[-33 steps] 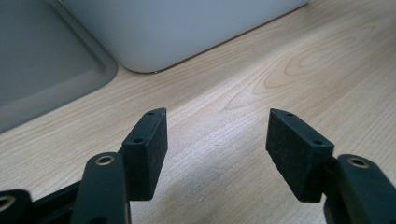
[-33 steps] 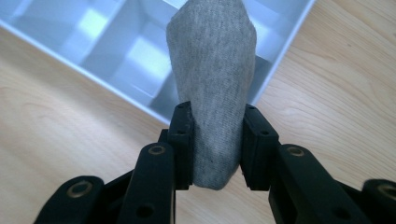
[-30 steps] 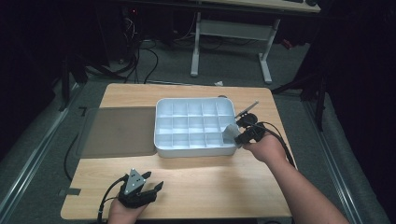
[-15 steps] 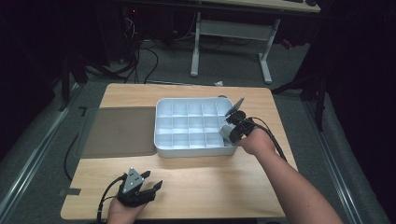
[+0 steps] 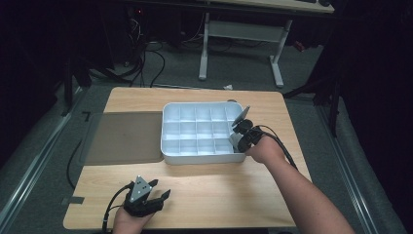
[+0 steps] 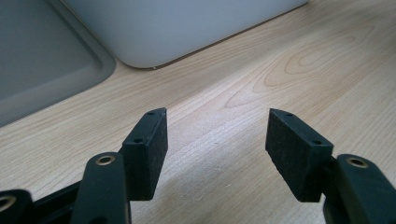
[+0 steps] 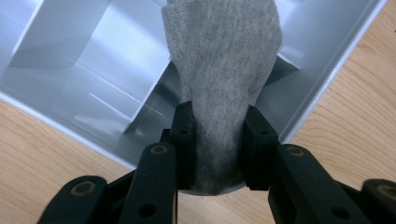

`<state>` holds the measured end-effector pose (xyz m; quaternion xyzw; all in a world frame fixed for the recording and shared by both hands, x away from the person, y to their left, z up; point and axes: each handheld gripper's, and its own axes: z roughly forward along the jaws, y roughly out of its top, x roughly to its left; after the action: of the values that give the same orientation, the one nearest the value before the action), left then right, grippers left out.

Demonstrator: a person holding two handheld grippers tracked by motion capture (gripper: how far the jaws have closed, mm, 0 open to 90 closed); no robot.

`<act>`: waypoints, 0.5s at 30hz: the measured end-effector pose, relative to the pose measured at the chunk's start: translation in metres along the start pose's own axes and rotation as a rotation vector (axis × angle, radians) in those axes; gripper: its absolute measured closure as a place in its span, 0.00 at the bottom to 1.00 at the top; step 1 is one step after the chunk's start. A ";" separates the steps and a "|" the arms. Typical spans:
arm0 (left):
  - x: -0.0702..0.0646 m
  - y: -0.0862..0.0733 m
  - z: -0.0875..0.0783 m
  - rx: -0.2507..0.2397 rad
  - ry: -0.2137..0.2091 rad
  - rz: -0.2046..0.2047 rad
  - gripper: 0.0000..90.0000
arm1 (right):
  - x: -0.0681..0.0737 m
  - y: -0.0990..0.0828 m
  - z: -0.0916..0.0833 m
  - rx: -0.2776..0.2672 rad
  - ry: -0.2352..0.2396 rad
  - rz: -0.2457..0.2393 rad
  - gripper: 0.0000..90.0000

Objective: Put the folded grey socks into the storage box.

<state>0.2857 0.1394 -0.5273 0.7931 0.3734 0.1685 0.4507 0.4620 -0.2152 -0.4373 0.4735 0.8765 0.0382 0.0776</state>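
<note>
A white tray (image 5: 199, 158) with several compartments stands mid-table. My right gripper (image 5: 240, 138) is over its front right corner, shut on a grey knitted cloth (image 7: 224, 70), maybe a sock. In the right gripper view the cloth runs from between the jaws (image 7: 218, 114) down into a corner compartment of the tray (image 7: 84, 70). My left gripper (image 5: 157, 196) rests low at the table's front left. It is open, with only bare wood between its pads (image 6: 217, 126), and the tray's outer wall (image 6: 187, 23) lies ahead of it.
A flat grey lid or mat (image 5: 126, 136) lies against the tray's left side, and its corner (image 6: 42, 60) appears in the left gripper view. Bare wood runs along the table's front. Past the far edge are cables and a desk frame (image 5: 243, 44).
My right gripper has shifted a little left and down with the cloth, from beside the tray's right wall to over its front right corner. The left gripper has not moved.
</note>
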 end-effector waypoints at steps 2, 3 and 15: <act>0.000 0.000 0.001 0.002 -0.005 -0.001 0.44 | 0.000 0.000 0.002 -0.001 0.005 0.000 0.79; 0.000 0.000 0.002 0.005 -0.006 -0.001 0.44 | 0.000 0.000 0.003 0.000 0.004 -0.002 0.79; 0.000 0.000 0.002 0.002 -0.008 -0.005 0.44 | 0.002 -0.001 0.014 0.000 0.002 -0.011 0.79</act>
<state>0.2866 0.1386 -0.5283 0.7933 0.3737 0.1637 0.4520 0.4624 -0.2144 -0.4517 0.4687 0.8792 0.0383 0.0770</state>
